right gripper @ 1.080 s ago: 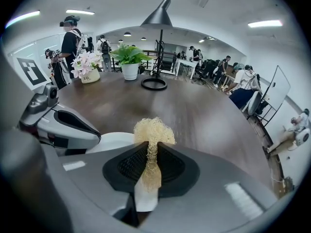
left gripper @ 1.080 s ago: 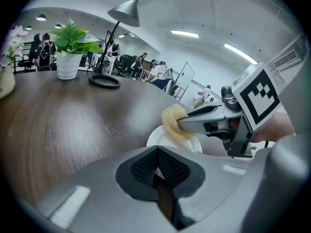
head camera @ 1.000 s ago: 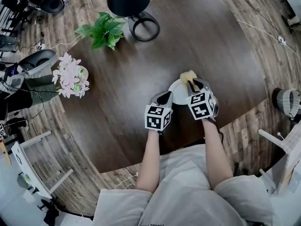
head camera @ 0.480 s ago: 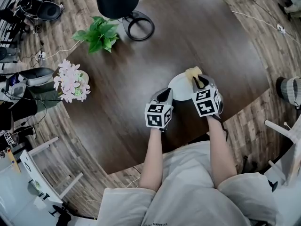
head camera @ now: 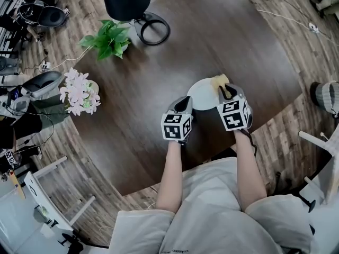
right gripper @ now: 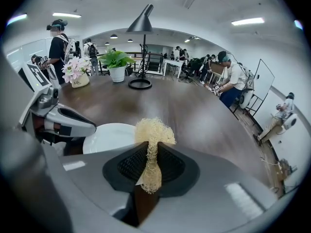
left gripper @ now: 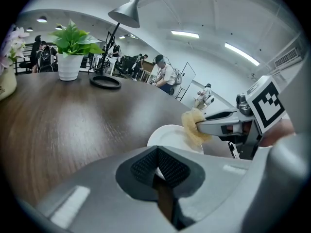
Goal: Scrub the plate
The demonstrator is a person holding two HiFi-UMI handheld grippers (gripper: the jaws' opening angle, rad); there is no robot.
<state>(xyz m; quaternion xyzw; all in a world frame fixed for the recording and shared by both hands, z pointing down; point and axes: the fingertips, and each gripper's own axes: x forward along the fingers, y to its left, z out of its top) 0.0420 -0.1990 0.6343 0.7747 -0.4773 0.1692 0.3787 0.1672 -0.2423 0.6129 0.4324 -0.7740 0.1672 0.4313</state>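
Plate (head camera: 203, 95): is being steadied on the table (head camera: 159, 62), with its near rim being pinched by the left claw (head camera: 184, 103).
Right claw (head camera: 226, 91): is being held clamped on a fibrous scrubber (head camera: 219, 80) at the plate's far edge.
Progress: scrubbing is judged to be under way. Neither contact nor the remaining work can be told.

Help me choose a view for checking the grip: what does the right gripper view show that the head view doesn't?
Right gripper view only: the jaws of the right gripper shut on the scrubber, and people behind. Head view only: the person's forearms and that gripper's marker cube. Both: plate, scrubber, left gripper, lamp, potted plant.
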